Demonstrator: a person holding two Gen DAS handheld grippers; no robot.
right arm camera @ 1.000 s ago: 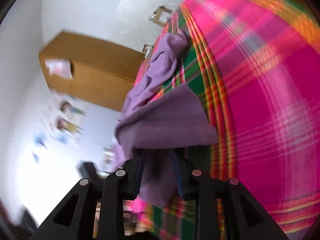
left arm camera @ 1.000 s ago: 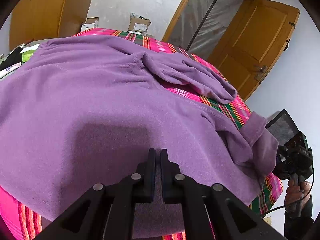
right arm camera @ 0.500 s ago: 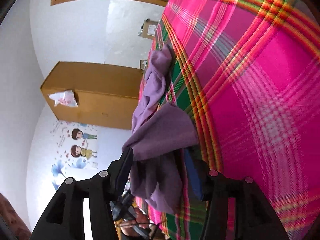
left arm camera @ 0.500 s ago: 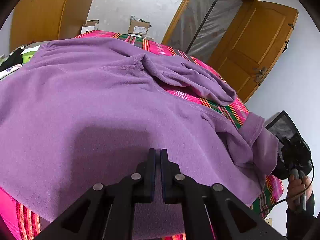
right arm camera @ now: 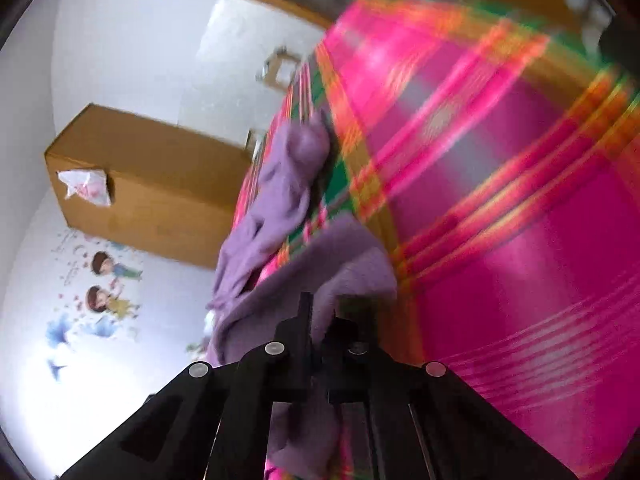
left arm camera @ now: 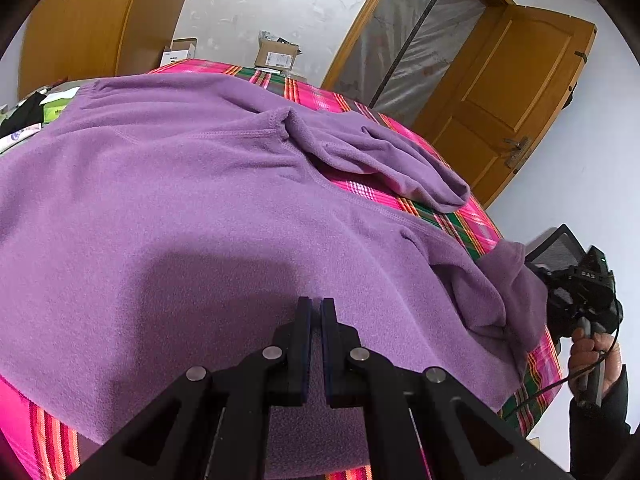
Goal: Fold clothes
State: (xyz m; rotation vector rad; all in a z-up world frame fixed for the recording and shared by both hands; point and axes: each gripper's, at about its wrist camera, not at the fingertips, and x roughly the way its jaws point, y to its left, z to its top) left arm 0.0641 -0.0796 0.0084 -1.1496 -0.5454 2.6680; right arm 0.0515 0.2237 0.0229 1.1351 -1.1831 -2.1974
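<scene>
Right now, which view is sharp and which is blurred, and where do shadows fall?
Left wrist view: sharp, fisheye-bent door frame; a soft shadow lies on the purple fleece sweater ahead of the left gripper. Right wrist view: motion-smeared, the plaid bedcover streaked, wall washed out lower left.

Your right gripper (right arm camera: 318, 312) pinches a fold of the purple fleece garment (right arm camera: 280, 200), its fingers (right arm camera: 305, 320) closed, above the blurred pink plaid cloth (right arm camera: 500, 220).
</scene>
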